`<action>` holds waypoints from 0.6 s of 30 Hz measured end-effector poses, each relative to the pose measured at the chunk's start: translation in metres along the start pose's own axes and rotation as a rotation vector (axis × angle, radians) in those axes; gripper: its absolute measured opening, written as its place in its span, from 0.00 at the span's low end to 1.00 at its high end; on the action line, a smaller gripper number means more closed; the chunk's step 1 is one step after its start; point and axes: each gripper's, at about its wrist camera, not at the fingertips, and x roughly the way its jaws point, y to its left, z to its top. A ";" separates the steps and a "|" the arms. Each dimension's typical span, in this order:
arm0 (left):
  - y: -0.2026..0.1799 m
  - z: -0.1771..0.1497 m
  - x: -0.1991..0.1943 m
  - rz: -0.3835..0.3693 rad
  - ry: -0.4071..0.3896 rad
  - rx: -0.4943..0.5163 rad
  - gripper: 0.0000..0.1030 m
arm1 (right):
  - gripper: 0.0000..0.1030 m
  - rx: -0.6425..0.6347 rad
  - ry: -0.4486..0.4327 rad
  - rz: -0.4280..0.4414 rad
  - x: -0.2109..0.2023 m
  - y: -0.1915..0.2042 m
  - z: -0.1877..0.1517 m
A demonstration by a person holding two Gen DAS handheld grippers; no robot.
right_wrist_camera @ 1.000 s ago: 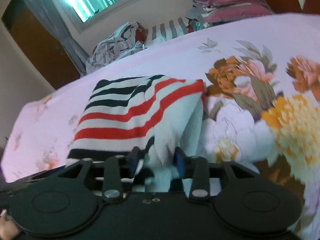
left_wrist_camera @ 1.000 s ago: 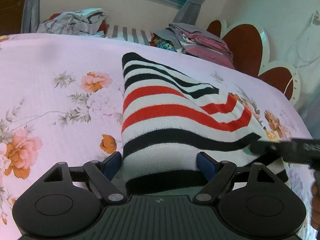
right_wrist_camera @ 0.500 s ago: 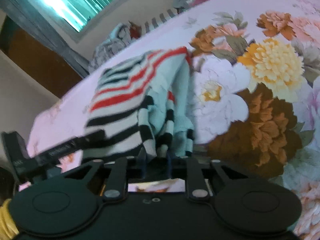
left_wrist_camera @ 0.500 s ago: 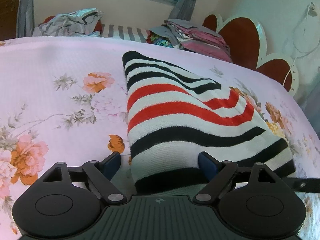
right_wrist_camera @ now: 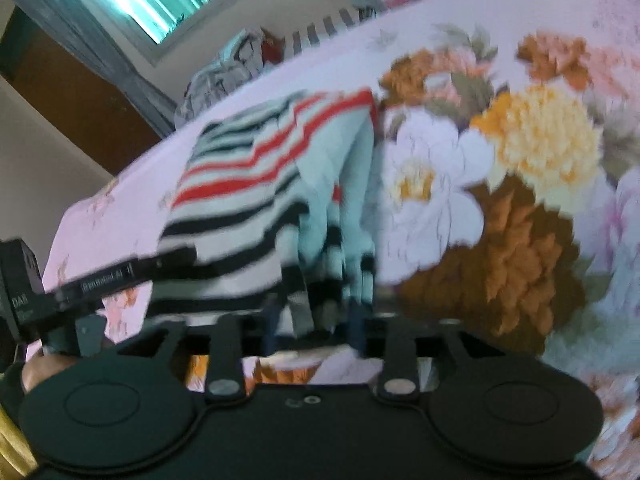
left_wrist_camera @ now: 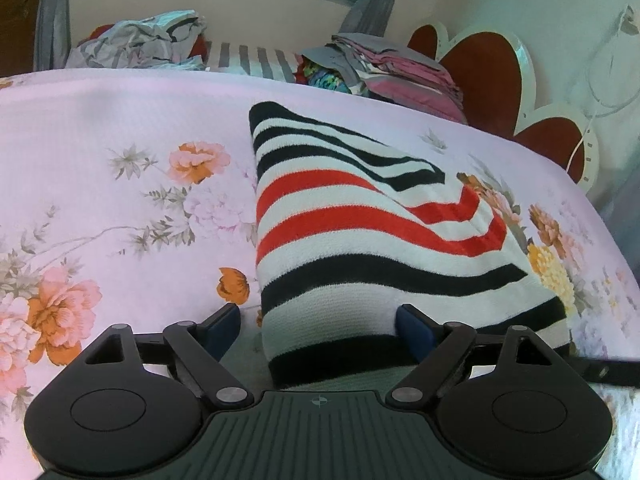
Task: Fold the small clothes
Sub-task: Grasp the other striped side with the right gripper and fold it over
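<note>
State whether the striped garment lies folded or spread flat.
Folded: the striped garment shows layers stacked at its edge in the right wrist view.

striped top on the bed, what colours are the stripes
Black and red stripes on white, seen best in the left wrist view: the striped top.

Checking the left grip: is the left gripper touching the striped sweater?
Touching: the left wrist view shows the striped sweater against the right fingertip of the open left gripper.

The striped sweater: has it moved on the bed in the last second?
Yes. In the right wrist view, the striped sweater has pulled away from the yellow flower printed on the bedsheet, toward the left.
</note>
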 end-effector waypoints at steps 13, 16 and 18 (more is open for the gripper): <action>0.002 0.038 0.016 -0.024 -0.021 -0.085 0.82 | 0.58 0.167 -0.077 0.009 0.042 -0.021 0.071; 0.005 0.045 0.030 -0.019 -0.011 -0.111 0.82 | 0.58 0.197 -0.073 0.002 0.065 -0.023 0.086; 0.007 0.048 0.038 -0.018 -0.010 -0.126 0.82 | 0.54 0.181 -0.078 -0.016 0.078 -0.019 0.093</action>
